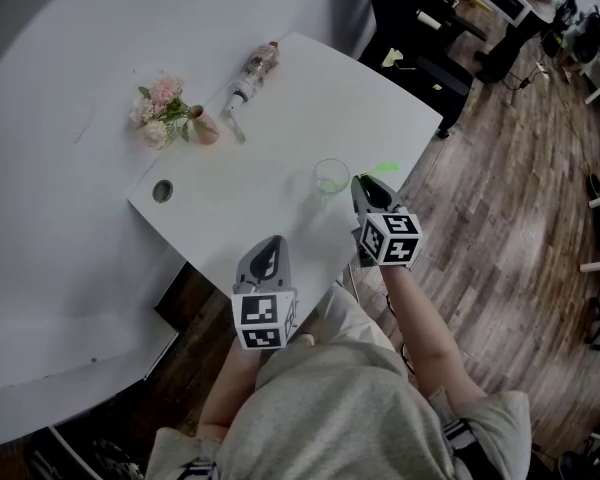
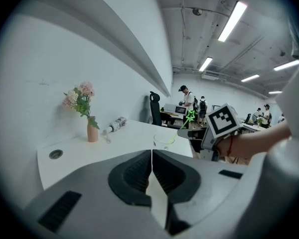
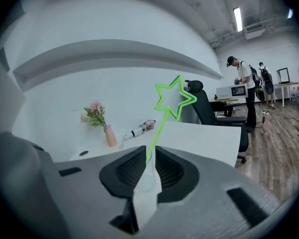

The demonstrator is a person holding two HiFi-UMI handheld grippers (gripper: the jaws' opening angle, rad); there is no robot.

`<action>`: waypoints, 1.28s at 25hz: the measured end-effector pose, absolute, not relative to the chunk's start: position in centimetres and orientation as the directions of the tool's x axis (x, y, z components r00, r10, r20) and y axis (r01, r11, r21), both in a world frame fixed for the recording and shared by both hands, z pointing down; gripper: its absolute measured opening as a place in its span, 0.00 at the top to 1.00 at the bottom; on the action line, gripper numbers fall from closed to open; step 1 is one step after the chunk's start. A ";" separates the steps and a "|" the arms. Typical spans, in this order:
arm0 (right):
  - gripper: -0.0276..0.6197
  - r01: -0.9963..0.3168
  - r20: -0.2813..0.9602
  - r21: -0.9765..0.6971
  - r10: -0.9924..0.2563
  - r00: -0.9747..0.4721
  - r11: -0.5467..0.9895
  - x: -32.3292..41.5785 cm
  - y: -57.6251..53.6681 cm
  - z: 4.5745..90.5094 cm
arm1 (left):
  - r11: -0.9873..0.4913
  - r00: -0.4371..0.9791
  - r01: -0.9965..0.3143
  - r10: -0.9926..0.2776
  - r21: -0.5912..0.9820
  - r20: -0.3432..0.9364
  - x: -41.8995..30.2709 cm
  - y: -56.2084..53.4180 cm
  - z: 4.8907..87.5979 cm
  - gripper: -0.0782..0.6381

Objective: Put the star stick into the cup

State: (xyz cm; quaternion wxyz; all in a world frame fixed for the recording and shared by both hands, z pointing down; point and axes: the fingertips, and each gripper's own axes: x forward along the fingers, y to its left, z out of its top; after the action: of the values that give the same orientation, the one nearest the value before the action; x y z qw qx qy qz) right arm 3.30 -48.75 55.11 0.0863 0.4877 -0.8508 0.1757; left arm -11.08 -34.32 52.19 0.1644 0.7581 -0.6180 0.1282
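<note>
star stick (image 3: 159,133) sits clamped in right tool (image 3: 148,156), near cup (image 1: 331,176); left tool (image 2: 152,153) closed, empty.

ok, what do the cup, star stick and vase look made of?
Cup: clear and glossy, so glass or plastic. The table shows through it, and I can't tell which it is.
Star stick: likely plastic, neon green. It has a thin stem, an outline star and an even bright colour.
Vase: probably ceramic, matte peach. It is opaque with no glare.
</note>
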 end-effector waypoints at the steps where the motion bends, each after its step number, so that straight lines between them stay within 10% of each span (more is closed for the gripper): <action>1: 0.86 -0.861 0.319 -0.218 -0.800 -0.507 0.459 3.4 -48.6 55.1 | -0.183 0.204 -0.979 -0.895 0.090 0.396 -11.1 -34.2 52.1 0.88; 32: 0.94 -0.893 0.177 -0.152 -0.878 -0.446 0.423 4.9 -31.4 46.8 | -0.260 0.269 -0.963 -0.910 0.074 0.314 -11.2 -24.0 47.8 0.88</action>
State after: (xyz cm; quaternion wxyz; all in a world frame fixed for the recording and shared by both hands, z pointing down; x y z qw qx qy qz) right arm 4.86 -31.44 46.85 0.0352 0.5253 -0.8428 0.1119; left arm -11.18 -23.98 47.81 0.1260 0.7867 -0.5953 0.1043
